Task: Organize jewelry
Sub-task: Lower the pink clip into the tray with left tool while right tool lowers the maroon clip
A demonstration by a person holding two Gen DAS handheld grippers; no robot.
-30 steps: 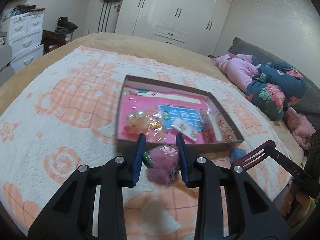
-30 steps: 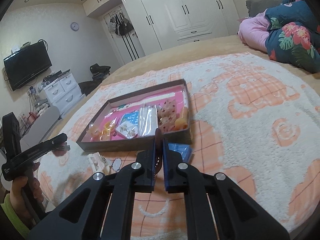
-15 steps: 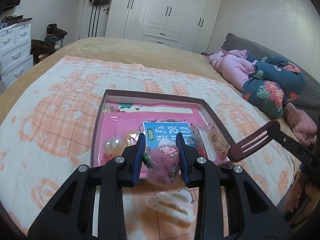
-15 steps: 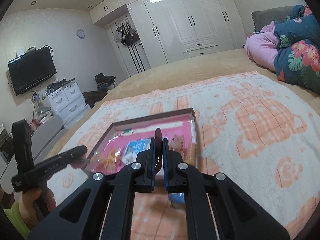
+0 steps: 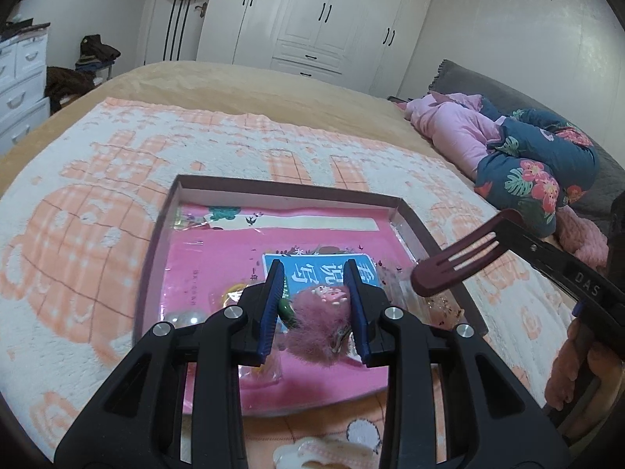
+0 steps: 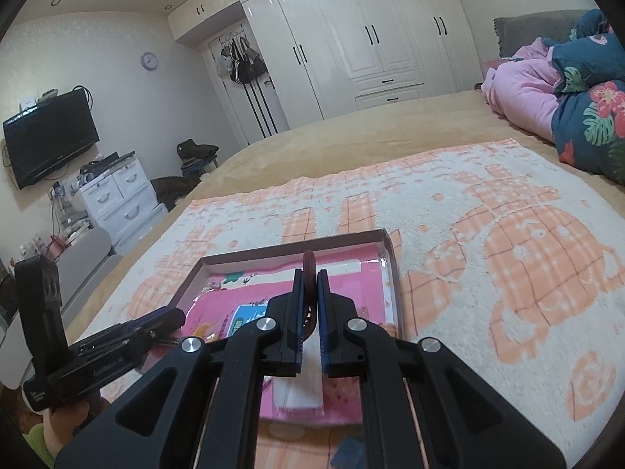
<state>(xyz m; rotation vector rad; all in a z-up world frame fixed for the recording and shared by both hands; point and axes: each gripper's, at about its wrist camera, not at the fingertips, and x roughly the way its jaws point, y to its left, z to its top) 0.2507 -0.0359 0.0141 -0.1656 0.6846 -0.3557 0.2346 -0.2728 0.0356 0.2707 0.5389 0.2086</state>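
Note:
A shallow brown box (image 5: 289,191) with a pink lining lies on the peach-and-white blanket (image 5: 78,242); its rim (image 6: 297,246) also shows in the right wrist view. My left gripper (image 5: 312,269) hangs over the box's near half, shut on a fluffy pink hair ornament (image 5: 320,320) with a green bead at its side. My right gripper (image 6: 308,273) is shut on a dark red slotted hair clip (image 6: 309,264), which pokes up past the fingertips. From the left wrist view that clip (image 5: 457,264) hovers over the box's right edge.
In the box lie a blue printed card (image 5: 304,264), clear beads (image 5: 187,316) and a white packet (image 6: 300,371). A cream hair clip (image 5: 324,453) rests on the blanket in front of the box. Piled bedding (image 5: 527,156) sits at the right. A hand (image 5: 578,367) holds the right gripper.
Both grippers have moved forward from in front of the box to above it, each still holding its piece. The cream clip has come into view below the left gripper.

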